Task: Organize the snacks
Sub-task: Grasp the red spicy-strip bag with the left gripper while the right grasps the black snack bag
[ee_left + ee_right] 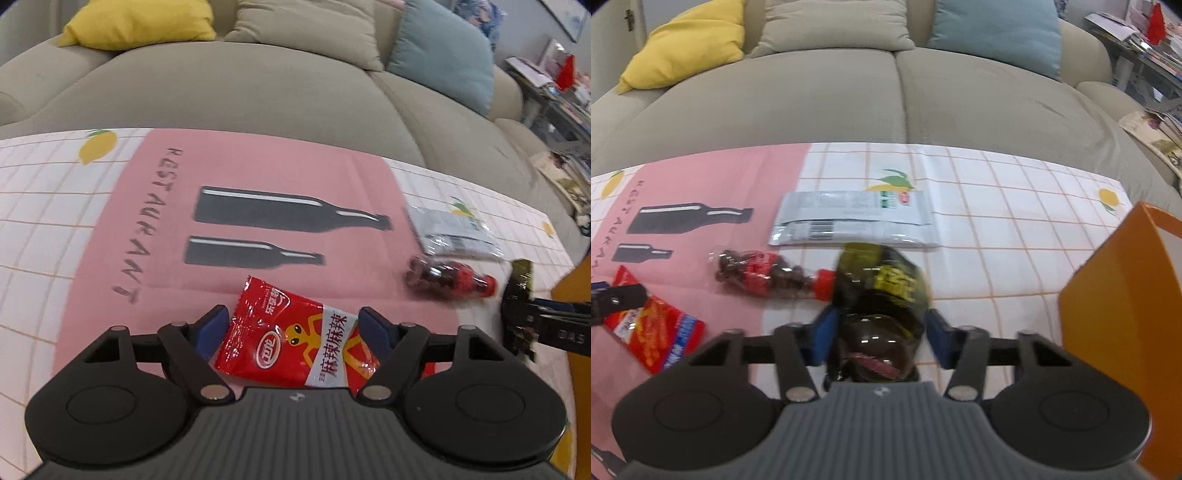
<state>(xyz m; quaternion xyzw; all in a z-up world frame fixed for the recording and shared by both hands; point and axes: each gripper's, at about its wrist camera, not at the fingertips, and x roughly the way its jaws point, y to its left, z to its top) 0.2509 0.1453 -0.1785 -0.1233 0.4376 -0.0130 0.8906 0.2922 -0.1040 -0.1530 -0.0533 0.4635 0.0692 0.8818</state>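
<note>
Right wrist view: your desk [979, 258], under a lemon-print cloth with a pink "RESTAURANT" mat [701, 206], stands before a grey sofa [886, 103]. An orange box [1119, 314] sits at the right edge, presumably the snack bin; its inside is hidden. A silver-grey snack packet [849, 221] lies flat mid-desk, untouched. Just in front, a bottle-shaped pack of dark candies [764, 275] lies on its side. Your right tool [881, 338] frames a dark packet with yellow print [882, 291]; left pad touching, right pad apparently just clear, blur prevents certainty. Your left tool [293, 326] stands wide around a red spicy-snack packet [291, 336], not yet pinched. Judgement: early stage, four snacks left to sort.
</note>
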